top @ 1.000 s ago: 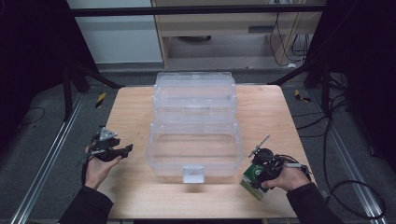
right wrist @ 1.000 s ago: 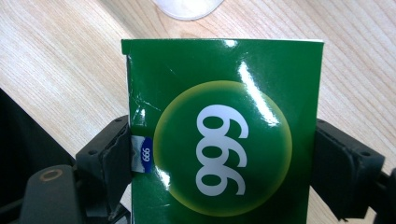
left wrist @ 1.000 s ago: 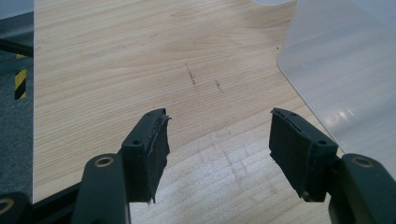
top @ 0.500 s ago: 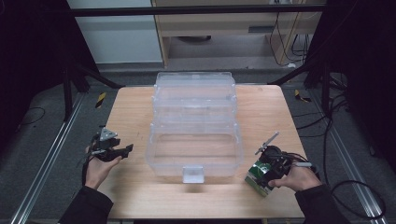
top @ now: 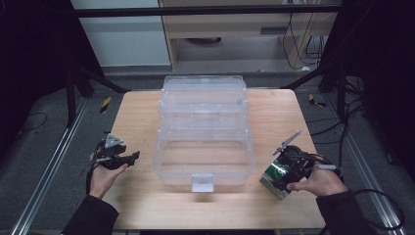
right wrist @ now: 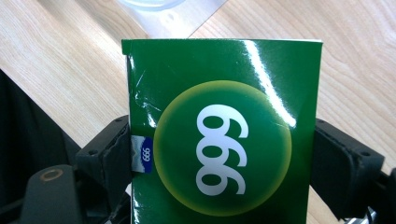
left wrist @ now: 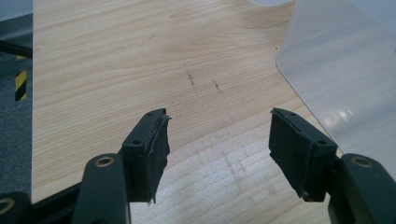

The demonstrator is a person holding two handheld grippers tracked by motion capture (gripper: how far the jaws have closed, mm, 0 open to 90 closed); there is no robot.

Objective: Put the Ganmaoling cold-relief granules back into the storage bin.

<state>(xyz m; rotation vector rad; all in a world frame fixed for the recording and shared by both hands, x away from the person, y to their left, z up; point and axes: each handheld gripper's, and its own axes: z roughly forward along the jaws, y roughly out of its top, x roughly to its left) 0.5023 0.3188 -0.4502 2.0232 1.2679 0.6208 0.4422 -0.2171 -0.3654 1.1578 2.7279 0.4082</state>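
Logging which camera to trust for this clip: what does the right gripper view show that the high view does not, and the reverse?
The right gripper view alone shows the green box's face: a yellow-rimmed circle with white "999", a small blue tag, and black fingers pressed on both sides. The high view alone shows the whole clear plastic organizer, the left gripper and both hands. Both show the box in the right gripper, and the wooden table.

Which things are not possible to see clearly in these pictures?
- Right gripper view: the green box runs past the bottom edge, and it covers the pad faces of the right gripper.
- High view: the box's print is too small to read.
- Left gripper view: the clear plastic bin is cut off by the right edge; the left gripper holds nothing.
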